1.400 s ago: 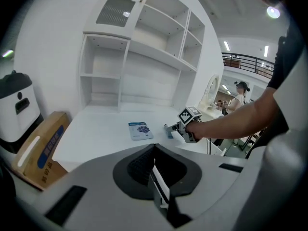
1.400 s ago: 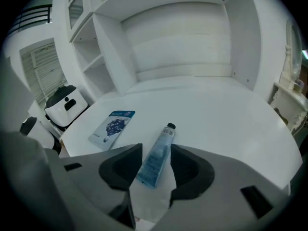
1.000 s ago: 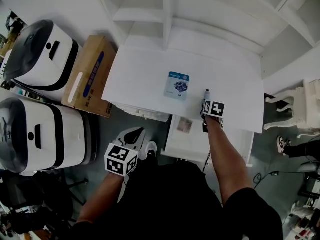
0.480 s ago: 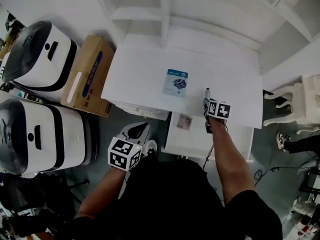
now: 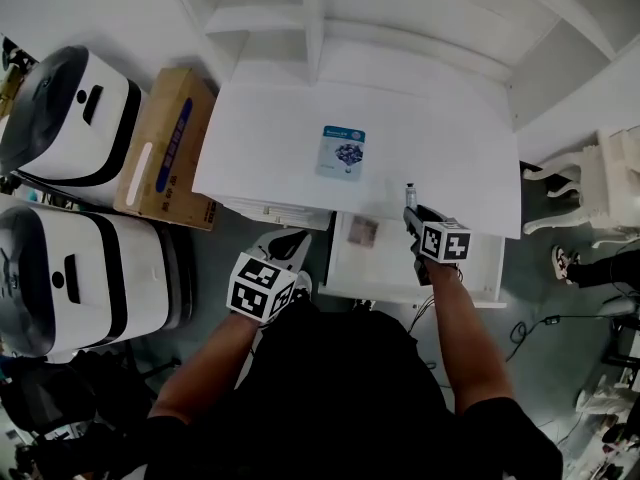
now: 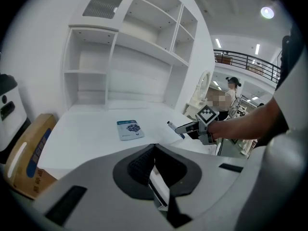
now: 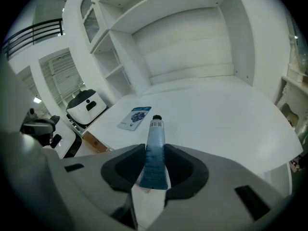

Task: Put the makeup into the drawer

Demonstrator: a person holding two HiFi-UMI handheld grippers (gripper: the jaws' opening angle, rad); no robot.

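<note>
Blue makeup tube (image 7: 155,129), in right gripper (image 7: 155,149), just tightened

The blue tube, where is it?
Head view: the tube is pinched in the right claw at the edge of the desk, right of the blue packet.

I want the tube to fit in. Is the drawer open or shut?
Open: in the head view the drawer sticks out from under the desk, its inside showing.
</note>
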